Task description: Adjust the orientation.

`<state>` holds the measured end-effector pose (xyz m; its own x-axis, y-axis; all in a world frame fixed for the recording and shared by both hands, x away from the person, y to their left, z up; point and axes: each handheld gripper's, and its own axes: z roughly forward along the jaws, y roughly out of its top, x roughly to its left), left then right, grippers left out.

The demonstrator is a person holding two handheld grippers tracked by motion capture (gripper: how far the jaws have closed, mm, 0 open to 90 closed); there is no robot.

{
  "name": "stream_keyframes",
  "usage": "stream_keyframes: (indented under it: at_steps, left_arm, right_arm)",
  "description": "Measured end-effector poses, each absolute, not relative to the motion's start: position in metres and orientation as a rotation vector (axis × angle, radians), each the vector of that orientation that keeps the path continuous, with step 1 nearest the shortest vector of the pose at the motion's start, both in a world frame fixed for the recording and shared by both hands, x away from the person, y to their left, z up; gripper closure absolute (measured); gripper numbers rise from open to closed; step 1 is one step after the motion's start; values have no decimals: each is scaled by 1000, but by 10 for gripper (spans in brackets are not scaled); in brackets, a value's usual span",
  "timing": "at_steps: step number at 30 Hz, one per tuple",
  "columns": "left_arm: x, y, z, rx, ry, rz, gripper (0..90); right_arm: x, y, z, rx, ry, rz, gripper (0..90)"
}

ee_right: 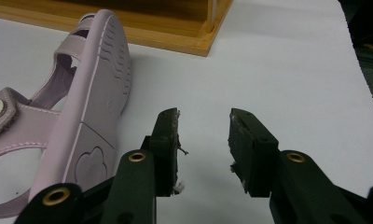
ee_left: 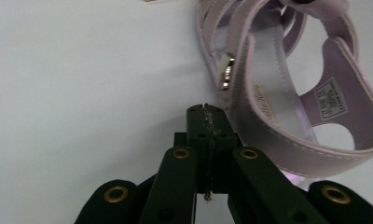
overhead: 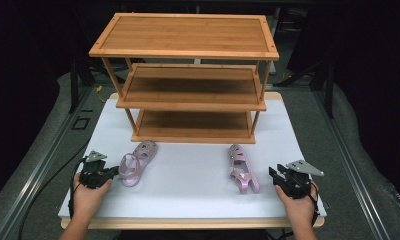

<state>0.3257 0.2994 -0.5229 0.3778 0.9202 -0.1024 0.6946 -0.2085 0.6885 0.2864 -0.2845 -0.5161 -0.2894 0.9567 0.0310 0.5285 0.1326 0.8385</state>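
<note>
Two small pink sandals lie on the white table in front of a wooden shelf rack [overhead: 188, 85]. The left sandal [overhead: 138, 162] [ee_left: 287, 88] rests upright, its heel strap toward my left gripper [overhead: 117, 172] [ee_left: 206, 112], whose jaws are shut with nothing between them, just beside that strap. The right sandal [overhead: 243, 172] [ee_right: 82, 107] lies tipped on its side, sole facing right. My right gripper [overhead: 273, 175] [ee_right: 203, 126] stands open a little to the right of it, with bare table between its fingers.
The three-tier bamboo rack stands at the back of the white table top [overhead: 188, 180], its shelves bare. Its bottom corner [ee_right: 208, 32] lies ahead of the right gripper. The table's front edge is close to both hands; dark floor surrounds the table.
</note>
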Motion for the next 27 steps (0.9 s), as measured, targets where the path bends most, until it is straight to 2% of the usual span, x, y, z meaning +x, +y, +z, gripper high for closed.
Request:
stream_keyframes:
  at_steps: [3, 6, 9, 10, 13, 15, 20, 25, 27]
  left_arm:
    - [326, 303, -517, 1967, 1389, 450, 885]
    - [329, 309, -500, 1938, 1391, 404, 791]
    - [334, 309, -479, 1999, 1384, 393, 673]
    - [341, 307, -461, 2047, 1383, 404, 654]
    - [350, 303, -449, 2101, 1390, 336, 588]
    - [364, 293, -444, 2195, 1421, 239, 544]
    - [382, 279, -447, 2327, 1465, 173, 536]
    - [392, 271, -454, 2428, 1496, 165, 573]
    - [399, 268, -461, 2457, 1513, 120, 598]
  right_arm:
    - [286, -285, -515, 1424, 1881, 1054, 628]
    - [284, -286, -515, 1433, 1862, 1061, 634]
    - [283, -287, -514, 1432, 1861, 1060, 642]
    - [284, -286, -514, 1435, 1861, 1059, 645]
    - [284, -286, -514, 1430, 1866, 1058, 645]
    - [283, -285, -514, 1433, 1857, 1063, 639]
    - [283, -286, -514, 1436, 1854, 1073, 631]
    - [283, -288, -514, 1449, 1850, 1079, 626]
    - [283, -289, -515, 1454, 1853, 1077, 624]
